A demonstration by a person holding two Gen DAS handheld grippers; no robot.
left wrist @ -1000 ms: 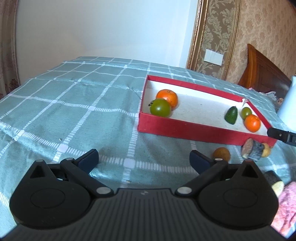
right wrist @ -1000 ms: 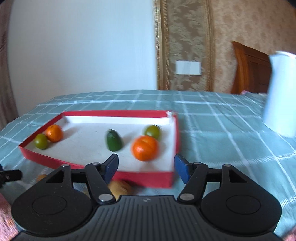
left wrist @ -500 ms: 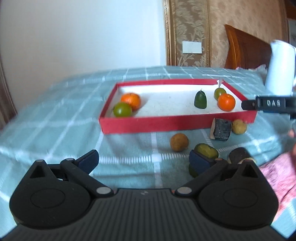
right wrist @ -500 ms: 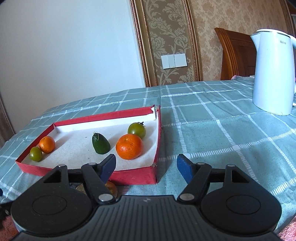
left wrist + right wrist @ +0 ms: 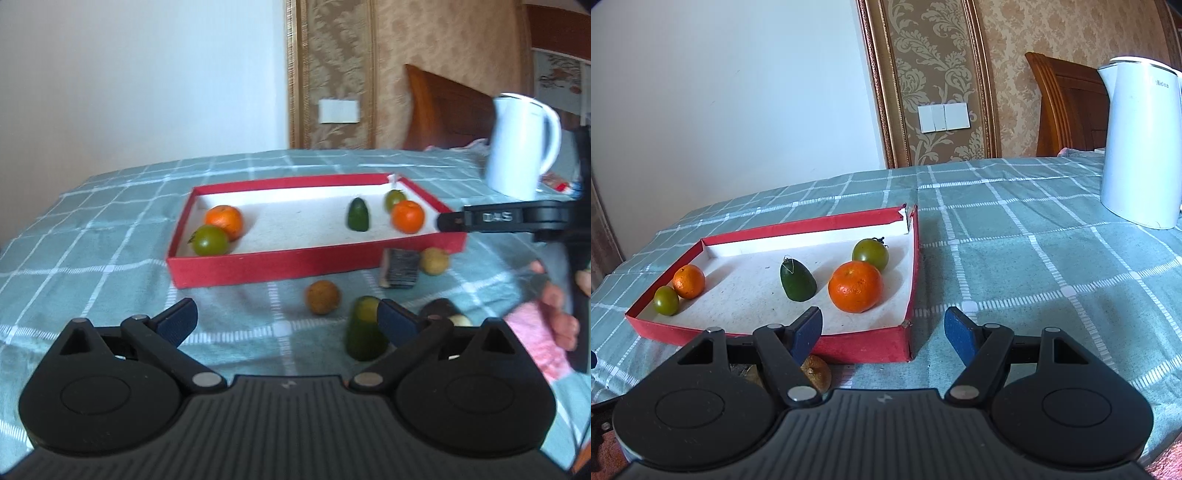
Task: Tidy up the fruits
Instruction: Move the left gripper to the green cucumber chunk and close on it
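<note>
Reach phase of sorting: the left gripper (image 5: 286,317), jaws apart and empty, nears the green fruit (image 5: 364,334) on the desk outside the red tray (image 5: 277,267), while the right gripper (image 5: 882,330), jaws also apart, hovers at the tray's near corner; next, straddle and close.

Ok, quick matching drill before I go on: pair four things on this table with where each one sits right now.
Things:
1. dark green avocado
2. brown round fruit
3. white kettle
4. green tomato

Places:
A. on the cloth in front of the red tray
B. tray's left end, against an orange
C. mid-tray, standing alone
D. off the tray, far right

Pairs: 1-C, 2-A, 3-D, 4-B
</note>
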